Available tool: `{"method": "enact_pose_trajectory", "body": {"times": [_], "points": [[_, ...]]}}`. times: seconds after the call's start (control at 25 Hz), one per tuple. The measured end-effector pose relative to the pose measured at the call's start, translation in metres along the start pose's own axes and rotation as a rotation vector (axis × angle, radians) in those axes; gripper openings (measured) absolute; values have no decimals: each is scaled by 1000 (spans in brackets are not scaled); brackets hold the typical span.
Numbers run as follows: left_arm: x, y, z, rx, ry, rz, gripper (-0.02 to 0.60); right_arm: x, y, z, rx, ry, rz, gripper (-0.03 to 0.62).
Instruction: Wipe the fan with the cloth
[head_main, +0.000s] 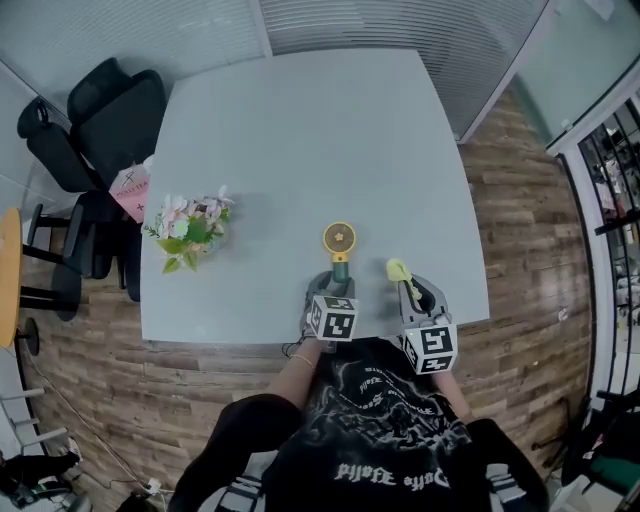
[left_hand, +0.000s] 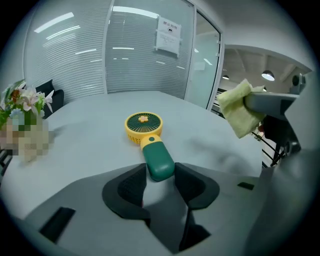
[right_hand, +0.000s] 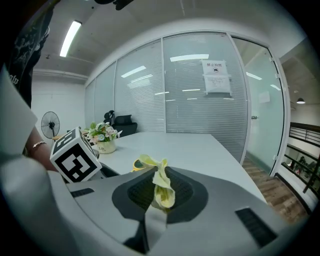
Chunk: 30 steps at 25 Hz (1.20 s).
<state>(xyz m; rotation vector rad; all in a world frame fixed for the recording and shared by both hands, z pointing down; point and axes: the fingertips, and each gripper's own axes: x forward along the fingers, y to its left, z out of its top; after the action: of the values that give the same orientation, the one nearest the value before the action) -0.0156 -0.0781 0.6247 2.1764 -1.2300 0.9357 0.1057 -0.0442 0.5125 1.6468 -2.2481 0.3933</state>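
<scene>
Left gripper (left_hand: 160, 174) clamps the fan (left_hand: 143, 125) handle at lower centre, right gripper (right_hand: 160, 194) pinches the cloth (left_hand: 239, 107); wiping not begun, so next bring cloth onto the grille.

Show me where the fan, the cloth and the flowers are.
Fan (left_hand: 143, 122): left gripper view, on the yellow round grille.
Cloth (right_hand: 164, 192): right gripper view, on its bunched lower fold.
Flowers (head_main: 192, 230): head view, on the middle of the bunch.

The fan (left_hand: 150, 147) is yellow with a green handle, the cloth (right_hand: 162, 187) pale yellow, the table (head_main: 300, 130) light grey.
</scene>
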Motion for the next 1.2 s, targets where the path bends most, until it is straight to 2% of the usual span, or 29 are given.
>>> {"method": "enact_pose_trajectory", "body": {"times": [0.04,0.2,0.36,0.48,0.68,0.76,0.88,1.08,1.2], "points": [[0,-1,0,-1,4,-1,192,1,-1,-1,-4,8,9,38],[0,2,1,-28,-1,-2,186,8,-1,-1,-23,28,69,38],[0,3,2,-48,7,-57,181,23,12,3,-33,35,185,37],[-1,0,1,7,17,-105,179,34,28,8,-46,41,292,35],[-3,-14,3,169,2,-194,179,55,59,17,-81,68,478,35],[-2,-17,-1,206,11,-206,179,60,77,12,-87,123,585,35],[-1,-15,-4,221,21,-218,179,71,107,-11,-103,266,737,34],[0,-16,-4,277,54,-244,178,94,118,-43,-195,434,756,32],[0,-14,-5,300,64,-249,178,100,120,-45,-262,428,766,32]]}}
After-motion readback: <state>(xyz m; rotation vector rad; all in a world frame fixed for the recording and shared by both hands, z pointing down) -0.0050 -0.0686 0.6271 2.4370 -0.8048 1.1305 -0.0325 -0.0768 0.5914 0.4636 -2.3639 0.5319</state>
